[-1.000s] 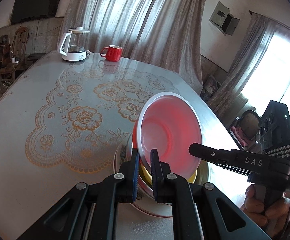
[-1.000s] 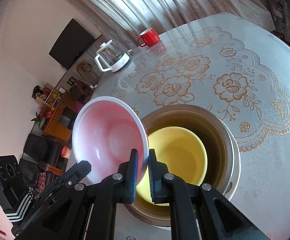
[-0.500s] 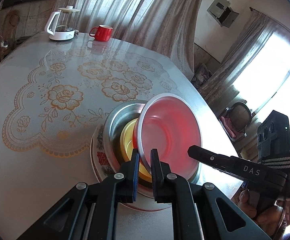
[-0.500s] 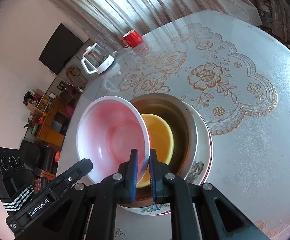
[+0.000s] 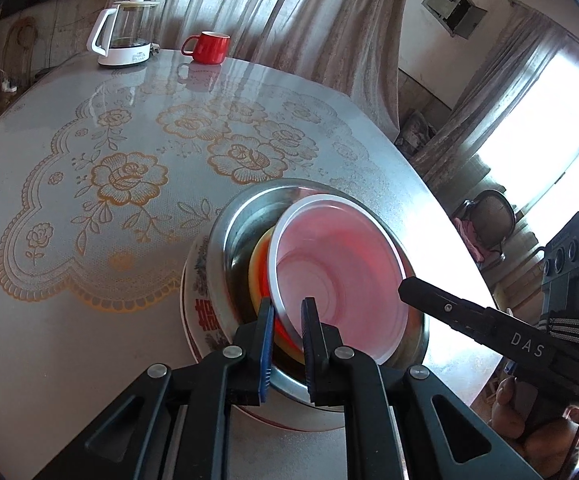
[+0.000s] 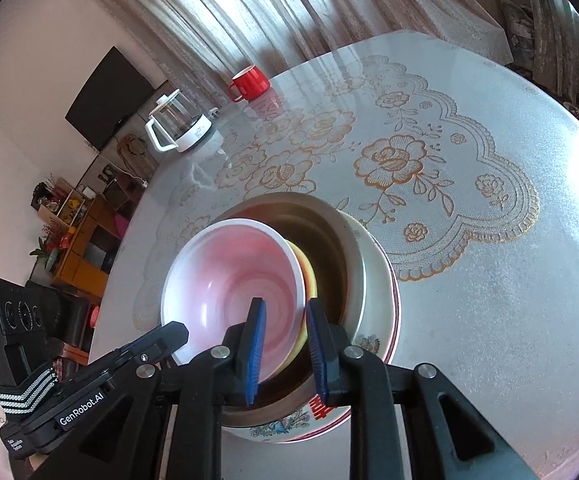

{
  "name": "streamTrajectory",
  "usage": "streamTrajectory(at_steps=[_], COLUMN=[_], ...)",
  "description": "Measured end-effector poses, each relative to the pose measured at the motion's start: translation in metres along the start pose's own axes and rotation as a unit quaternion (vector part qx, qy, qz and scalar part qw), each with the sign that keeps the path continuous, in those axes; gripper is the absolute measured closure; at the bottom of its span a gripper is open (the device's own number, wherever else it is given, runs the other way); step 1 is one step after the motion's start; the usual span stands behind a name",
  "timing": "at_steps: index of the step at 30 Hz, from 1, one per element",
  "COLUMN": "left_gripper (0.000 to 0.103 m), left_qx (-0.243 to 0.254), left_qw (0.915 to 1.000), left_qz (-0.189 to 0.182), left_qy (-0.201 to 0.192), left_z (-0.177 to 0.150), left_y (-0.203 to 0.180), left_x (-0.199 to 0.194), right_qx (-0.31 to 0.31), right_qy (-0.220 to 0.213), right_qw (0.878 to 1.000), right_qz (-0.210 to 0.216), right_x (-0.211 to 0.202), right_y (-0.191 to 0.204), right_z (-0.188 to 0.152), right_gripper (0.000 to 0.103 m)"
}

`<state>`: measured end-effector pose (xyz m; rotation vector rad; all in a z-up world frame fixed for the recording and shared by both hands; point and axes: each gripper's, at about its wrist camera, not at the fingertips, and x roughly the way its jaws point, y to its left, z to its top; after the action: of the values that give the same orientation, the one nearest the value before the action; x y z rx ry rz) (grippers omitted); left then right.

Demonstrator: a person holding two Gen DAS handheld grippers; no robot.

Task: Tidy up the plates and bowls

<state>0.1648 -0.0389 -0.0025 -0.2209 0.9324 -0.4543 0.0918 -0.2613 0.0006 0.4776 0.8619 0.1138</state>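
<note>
1. Bowls sit nested near the counter [image 5: 89,280] edge closest to the person: a pink-lined bowl [image 5: 337,276] tilts inside a yellow bowl [image 5: 258,276], which lies in a steel basin [image 5: 241,216], which stands on a flowered plate [image 5: 193,292].
2. Left tool [image 5: 287,340] is nearly closed, its blue pads pinching the near rim of the pink-lined bowl.
3. Right tool [image 6: 285,352] has its jaws opening; the bowl's rim lies between the pads with a visible gap on the outer side, so it no longer clamps.
4. Left wrist view alone shows the pink-lined bowl's red outer wall under the rim, red characters on the plate's rim, the bright window [image 5: 545,128], a wall box [image 5: 453,12] and a chair [image 5: 489,220] beyond the counter's right-hand edge.
5. Left wrist view also shows the right tool's black finger reaching in from the right, marked "DAS", with a hand [image 5: 529,420] under its body.
6. Right wrist view alone shows a wall-mounted television [image 6: 109,96], a wooden shelf unit [image 6: 77,236] with clutter, and the left tool's body marked "GenRobot.AI".
7. Right wrist view also shows the plate's flower print and maroon rim line on its near side.
8. Both views show a glass kettle [image 5: 125,32] and a red mug [image 5: 207,48] at the counter's far edge, near each other, with curtains [image 5: 289,12] behind.
9. Gold lace-pattern flowers cover the counter's middle; the stack stands at that pattern's edge.
</note>
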Motion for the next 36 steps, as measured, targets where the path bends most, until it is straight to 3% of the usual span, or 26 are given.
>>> streamTrajectory(at_steps=[7, 13, 19, 30, 36], left_gripper=[0.091, 0.082, 0.079, 0.069, 0.053], left_qx=[0.025, 0.040, 0.047, 0.038, 0.028], left_qw=[0.9992, 0.9978, 0.9963, 0.9919, 0.9841], left_qz=[0.028, 0.041, 0.053, 0.090, 0.137], left_qy=[-0.016, -0.032, -0.049, -0.081, -0.110], left_z=[0.000, -0.002, -0.005, -0.018, -0.031], left_y=[-0.004, -0.008, -0.010, -0.003, 0.008], left_x=[0.002, -0.002, -0.008, -0.026, -0.039], right_qx=[-0.065, -0.100, -0.103, -0.106, -0.131], right_qy=[-0.012, -0.024, -0.031, -0.063, -0.095], right_qw=[0.996, 0.990, 0.989, 0.987, 0.981], right_qz=[-0.057, -0.101, -0.103, -0.100, -0.108], right_x=[0.012, 0.015, 0.012, -0.002, -0.011], right_y=[0.016, 0.023, 0.025, 0.033, 0.050], right_z=[-0.004, -0.008, -0.012, -0.022, -0.036], right_gripper=[0.089, 0.089, 0.083, 0.081, 0.077])
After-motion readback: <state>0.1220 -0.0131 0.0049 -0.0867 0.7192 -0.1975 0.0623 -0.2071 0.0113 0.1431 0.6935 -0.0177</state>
